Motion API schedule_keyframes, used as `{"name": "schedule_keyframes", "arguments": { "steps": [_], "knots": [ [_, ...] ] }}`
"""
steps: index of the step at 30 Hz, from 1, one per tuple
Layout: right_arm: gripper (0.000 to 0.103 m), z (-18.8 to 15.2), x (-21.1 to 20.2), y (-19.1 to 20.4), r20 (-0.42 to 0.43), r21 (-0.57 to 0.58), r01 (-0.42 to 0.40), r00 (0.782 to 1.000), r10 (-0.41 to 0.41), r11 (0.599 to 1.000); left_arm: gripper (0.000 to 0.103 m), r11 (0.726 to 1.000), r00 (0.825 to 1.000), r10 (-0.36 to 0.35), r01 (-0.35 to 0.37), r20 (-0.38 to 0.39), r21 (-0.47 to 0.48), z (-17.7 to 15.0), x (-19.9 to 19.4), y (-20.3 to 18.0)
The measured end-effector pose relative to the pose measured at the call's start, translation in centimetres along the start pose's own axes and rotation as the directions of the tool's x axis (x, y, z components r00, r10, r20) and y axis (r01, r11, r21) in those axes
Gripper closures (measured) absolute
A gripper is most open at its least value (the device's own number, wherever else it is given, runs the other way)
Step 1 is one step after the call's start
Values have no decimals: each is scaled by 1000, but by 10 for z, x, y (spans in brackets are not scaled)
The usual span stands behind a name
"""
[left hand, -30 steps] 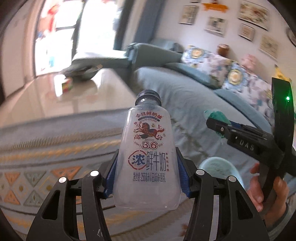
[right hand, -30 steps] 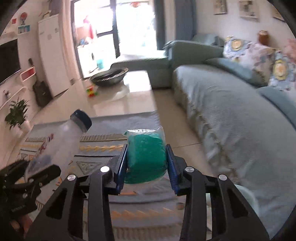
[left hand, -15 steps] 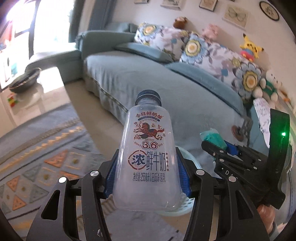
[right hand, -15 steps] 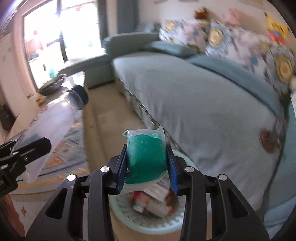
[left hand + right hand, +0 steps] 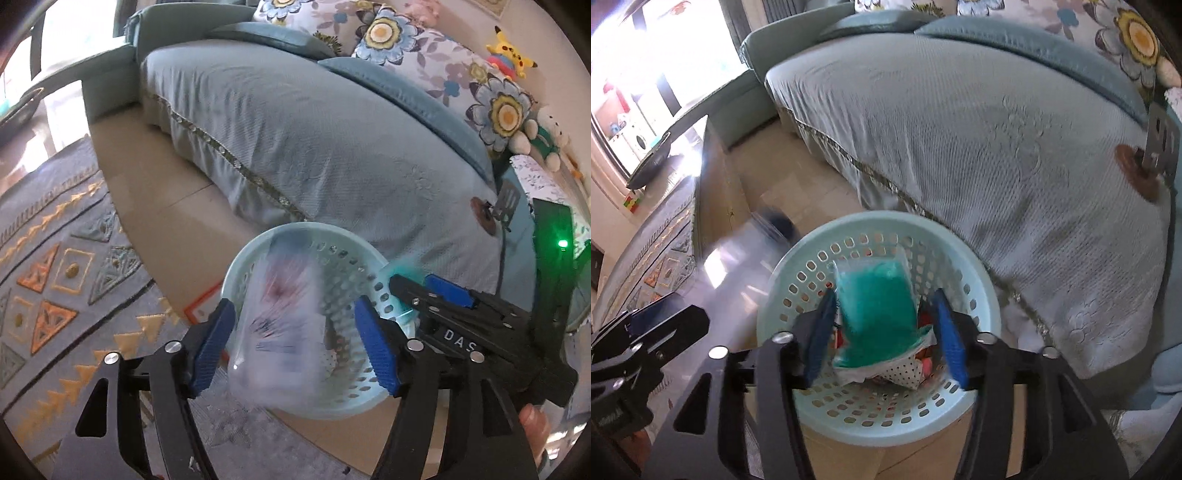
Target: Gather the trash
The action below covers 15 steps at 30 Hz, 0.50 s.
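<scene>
A pale blue perforated trash basket (image 5: pixel 351 400) stands on the floor by the sofa; it also shows in the right wrist view (image 5: pixel 871 424). My left gripper (image 5: pixel 295 347) is open above it, and the clear milk bottle (image 5: pixel 280 325) is a blur between the jaws, loose and dropping. My right gripper (image 5: pixel 882 336) is open over the basket; the green packet (image 5: pixel 877 314) is loose between its jaws, falling onto wrappers in the basket. The blurred bottle also shows in the right wrist view (image 5: pixel 753 254), left of the basket.
A grey-blue sofa (image 5: pixel 314 140) with floral cushions (image 5: pixel 498 107) runs behind the basket. A patterned rug (image 5: pixel 55 280) lies to the left. A brown disc with a metal spatula (image 5: pixel 1145 162) lies on the sofa edge. Soft toys (image 5: pixel 509 48) sit at the back.
Both grippers swung down over the basket and opened. The bottle and the green packet left the jaws and are dropping.
</scene>
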State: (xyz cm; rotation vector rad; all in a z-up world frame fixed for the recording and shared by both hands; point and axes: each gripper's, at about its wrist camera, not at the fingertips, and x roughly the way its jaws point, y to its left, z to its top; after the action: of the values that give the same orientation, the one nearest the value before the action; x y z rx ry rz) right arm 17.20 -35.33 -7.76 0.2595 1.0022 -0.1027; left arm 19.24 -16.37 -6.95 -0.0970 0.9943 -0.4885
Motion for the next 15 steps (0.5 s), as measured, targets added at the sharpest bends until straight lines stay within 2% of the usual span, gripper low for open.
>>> {"name": "schedule_keyframes", "arguments": {
  "steps": [4, 8, 15],
  "knots": [
    [48, -2, 1, -3, -5, 10, -9, 1000, 9, 1000, 32, 1000, 1000, 12, -12, 24, 9, 1, -10, 2],
    [48, -2, -7, -3, 1, 7, -12, 1000, 12, 1000, 32, 1000, 999, 12, -13, 45, 5, 1, -23, 3],
    [48, -10, -47, 15, 39, -32, -59, 997, 60, 998, 32, 999, 994, 33, -35, 102, 26, -3, -65, 4]
  ]
}}
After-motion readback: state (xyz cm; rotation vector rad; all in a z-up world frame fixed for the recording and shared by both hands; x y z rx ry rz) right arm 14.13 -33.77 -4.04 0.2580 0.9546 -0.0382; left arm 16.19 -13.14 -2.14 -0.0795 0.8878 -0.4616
